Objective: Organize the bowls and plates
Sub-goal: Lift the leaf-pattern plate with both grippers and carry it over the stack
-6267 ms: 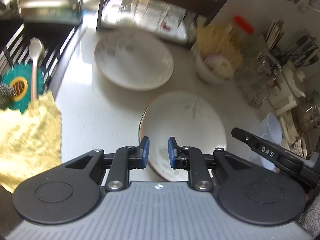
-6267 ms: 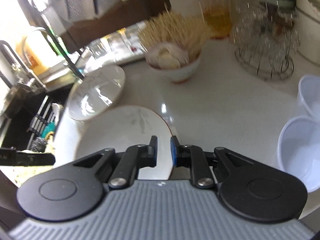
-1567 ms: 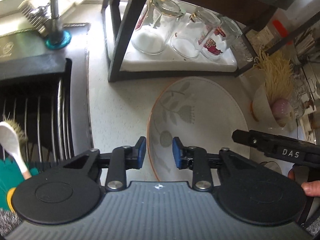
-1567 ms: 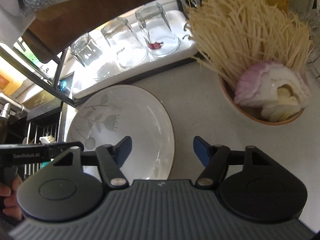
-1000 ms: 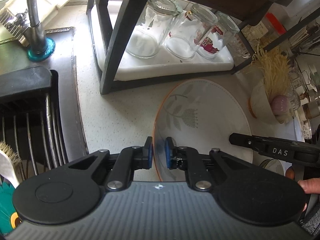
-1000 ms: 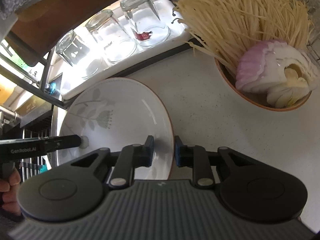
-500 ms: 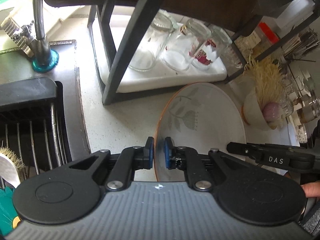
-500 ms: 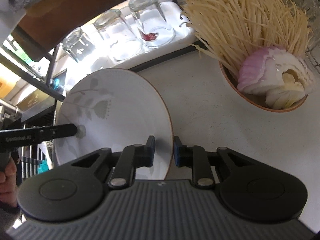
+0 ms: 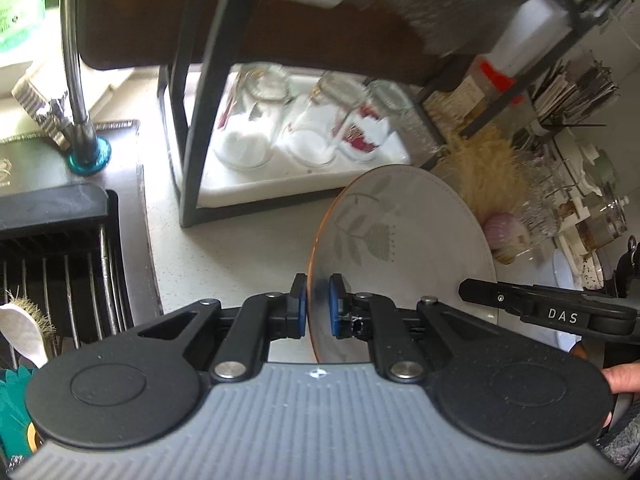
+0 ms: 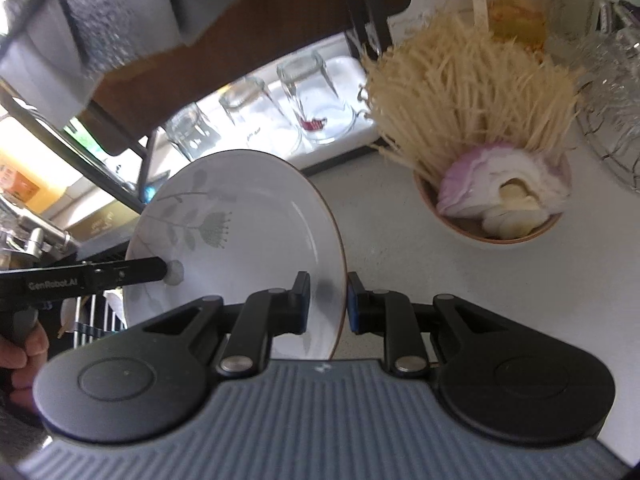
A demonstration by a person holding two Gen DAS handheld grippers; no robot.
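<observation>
Right wrist: noodle bowl beside gripped plate, rack overhead.

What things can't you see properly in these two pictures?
- Plate, left wrist view: its near edge is hidden behind the left gripper.
- Plate, right wrist view: its bottom edge is hidden behind the right gripper.
- Bowl, left wrist view: mostly hidden behind the plate.
- Glasses, both views: blurred; their red prints are unreadable.
- Rack, both views: its top is cut off by the upper edge.
</observation>
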